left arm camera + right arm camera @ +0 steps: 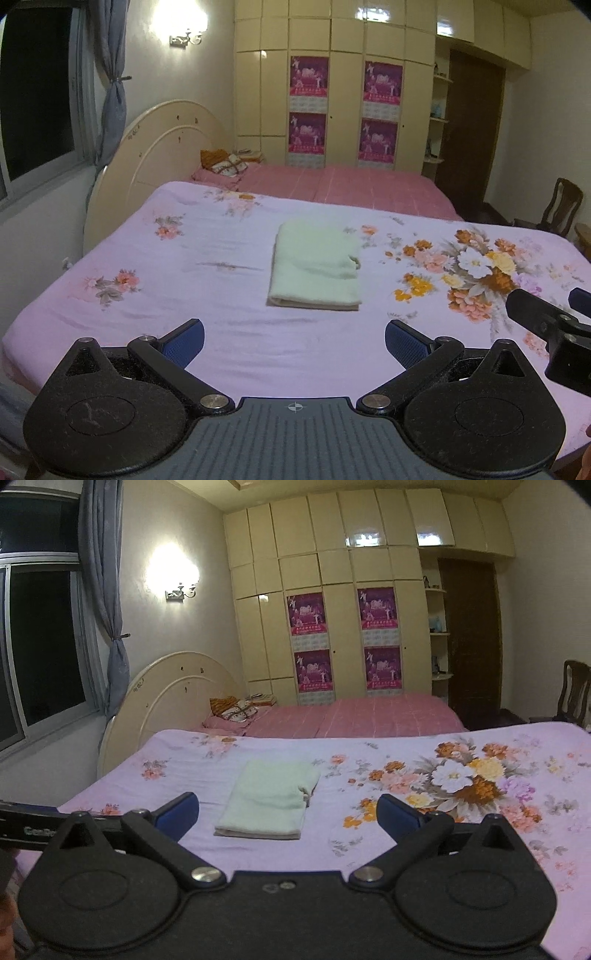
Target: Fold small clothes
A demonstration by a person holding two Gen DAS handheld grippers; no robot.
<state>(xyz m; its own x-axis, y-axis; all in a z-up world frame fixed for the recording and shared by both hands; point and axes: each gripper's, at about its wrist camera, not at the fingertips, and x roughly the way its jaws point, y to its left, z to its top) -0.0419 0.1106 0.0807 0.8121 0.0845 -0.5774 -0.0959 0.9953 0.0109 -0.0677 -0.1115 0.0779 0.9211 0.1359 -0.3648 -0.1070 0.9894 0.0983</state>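
Note:
A pale green cloth [316, 264] lies folded into a neat rectangle on the lilac flowered bed sheet [184, 258]; the right wrist view shows the same cloth [267, 799] a little ahead. My left gripper [294, 341] hangs above the near side of the bed, short of the cloth, jaws wide open with nothing between the blue pads [188, 341]. My right gripper [287, 814] is likewise open and empty, held back from the cloth. The right gripper [546, 314] also shows at the right edge of the left wrist view.
A second bed with a pink checked cover [351, 184] and a pile of folded things [229, 162] stands behind. A cream headboard [162, 147] and a window with a grey curtain [110, 92] are on the left, wardrobes [332, 609] at the back, a wooden chair [557, 206] on the right.

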